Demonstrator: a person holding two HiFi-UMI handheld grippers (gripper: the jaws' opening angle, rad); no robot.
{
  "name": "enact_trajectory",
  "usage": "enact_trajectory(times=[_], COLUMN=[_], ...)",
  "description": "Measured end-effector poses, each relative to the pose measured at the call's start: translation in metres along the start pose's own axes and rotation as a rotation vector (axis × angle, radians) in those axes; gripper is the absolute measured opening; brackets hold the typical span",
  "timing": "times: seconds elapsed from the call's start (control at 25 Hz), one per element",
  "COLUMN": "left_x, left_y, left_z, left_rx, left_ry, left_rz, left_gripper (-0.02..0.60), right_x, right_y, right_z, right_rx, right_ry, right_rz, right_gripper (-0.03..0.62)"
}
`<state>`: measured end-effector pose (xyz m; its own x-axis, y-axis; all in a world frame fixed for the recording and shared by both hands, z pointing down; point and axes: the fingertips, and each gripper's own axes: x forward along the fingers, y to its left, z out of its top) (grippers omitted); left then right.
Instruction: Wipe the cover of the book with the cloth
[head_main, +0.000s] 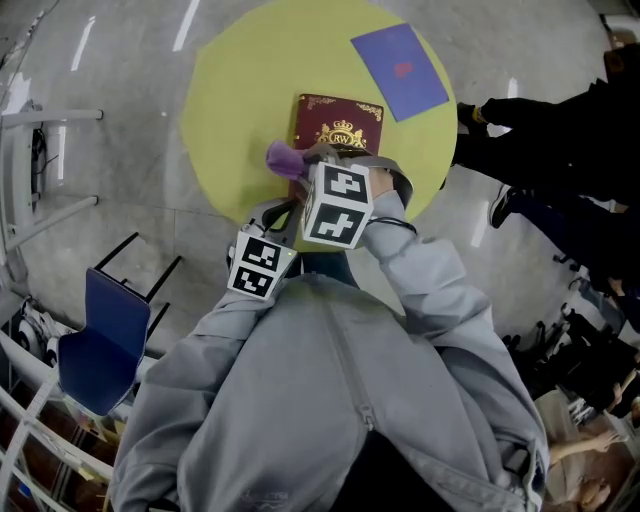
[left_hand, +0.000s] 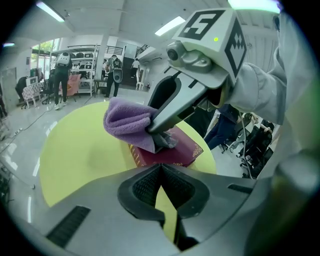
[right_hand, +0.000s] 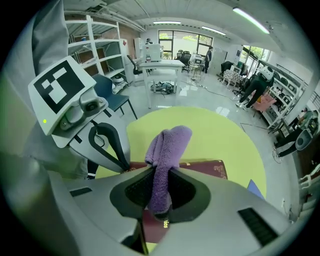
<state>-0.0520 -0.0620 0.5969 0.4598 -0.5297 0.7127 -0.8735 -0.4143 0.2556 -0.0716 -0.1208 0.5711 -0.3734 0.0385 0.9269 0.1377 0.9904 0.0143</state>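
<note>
One blue sheet (head_main: 400, 68) — beyond book (head_main: 336, 116) and cloth (head_main: 285, 158)

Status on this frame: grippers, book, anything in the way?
Right gripper shut on purple cloth, at the maroon book corner. Left gripper shut, empty, beside the book. Blue sheet lies apart; nothing blocking the cover.

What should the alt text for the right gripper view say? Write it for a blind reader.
The right gripper is shut on a purple cloth, over a maroon book on a round yellow-green table. The left gripper angles in from the left toward the book's edge.
</note>
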Motion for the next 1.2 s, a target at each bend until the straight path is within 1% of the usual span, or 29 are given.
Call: enact_trajectory(times=[0.24,0.52,0.72,1.0,1.2], left_x=[-0.001,-0.006,-0.007,-0.007,-0.007], left_y=[0.001,0.000,-0.001,-0.004,-0.005], left_z=[-0.001,0.000,0.001,0.000,0.000], left_rx=[-0.004,0.002,0.009,0.022,0.032], left_ry=[0.000,0.002,0.002,0.005,0.008], left_rz=[0.002,0.004,0.007,0.007,0.008], left_gripper=[0.018,0.018,0.018,0.018,0.018], right_x=[0.011,0.003,-0.008,-0.022,-0.031], right_y=[0.001,0.003,0.003,0.006,0.009], right_z=[-0.002,-0.014,-0.040,-0.085,-0.107], right_rx=[0.015,0.049,0.085,0.129,0.156], right_ry=[-0.013,-0.024,-0.005,0.055,0.090], right_rz=[0.018,0.014,-0.002,-0.029,-0.043], right_gripper=[0.080,0.080,0.080,0.080,0.080])
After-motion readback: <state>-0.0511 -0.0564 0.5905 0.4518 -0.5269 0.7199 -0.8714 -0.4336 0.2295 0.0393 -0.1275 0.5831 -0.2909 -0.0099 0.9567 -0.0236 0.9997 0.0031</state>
